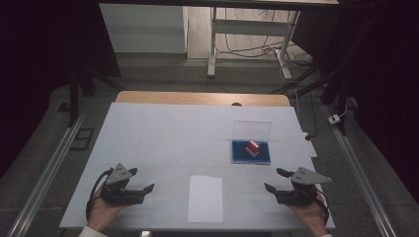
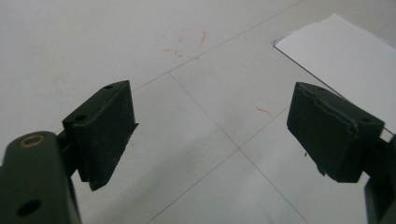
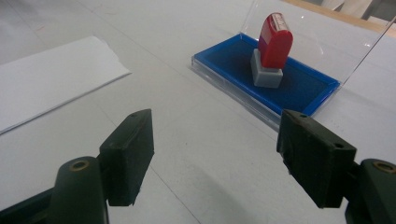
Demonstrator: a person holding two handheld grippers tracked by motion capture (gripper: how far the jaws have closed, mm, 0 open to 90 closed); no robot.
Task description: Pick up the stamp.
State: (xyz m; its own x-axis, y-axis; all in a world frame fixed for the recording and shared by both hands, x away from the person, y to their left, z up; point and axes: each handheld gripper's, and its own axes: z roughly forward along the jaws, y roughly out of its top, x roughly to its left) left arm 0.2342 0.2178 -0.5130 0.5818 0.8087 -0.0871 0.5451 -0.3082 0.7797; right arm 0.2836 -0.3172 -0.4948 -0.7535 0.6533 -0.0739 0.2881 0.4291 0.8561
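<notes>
A red stamp [image 1: 252,147] [image 3: 274,41] on a grey base stands upright on a blue ink pad [image 1: 239,155] [image 3: 233,58], whose clear lid [image 1: 252,129] is raised behind it. A white sheet of paper [image 1: 205,198] [image 3: 51,77] [image 2: 345,51] lies near the table's front edge. My left gripper [image 1: 140,179] [image 2: 212,135] rests open at the front left, nothing between its jaws. At the front right my right gripper [image 1: 276,180] [image 3: 217,154] stands open and empty, pointing toward the ink pad, well short of it.
The white table [image 1: 163,133] has a wooden strip along its far edge. Faint red marks [image 2: 189,44] show on the tabletop ahead of the left gripper. Beyond the table are a desk frame [image 1: 247,39], cables on the floor and dark curtains.
</notes>
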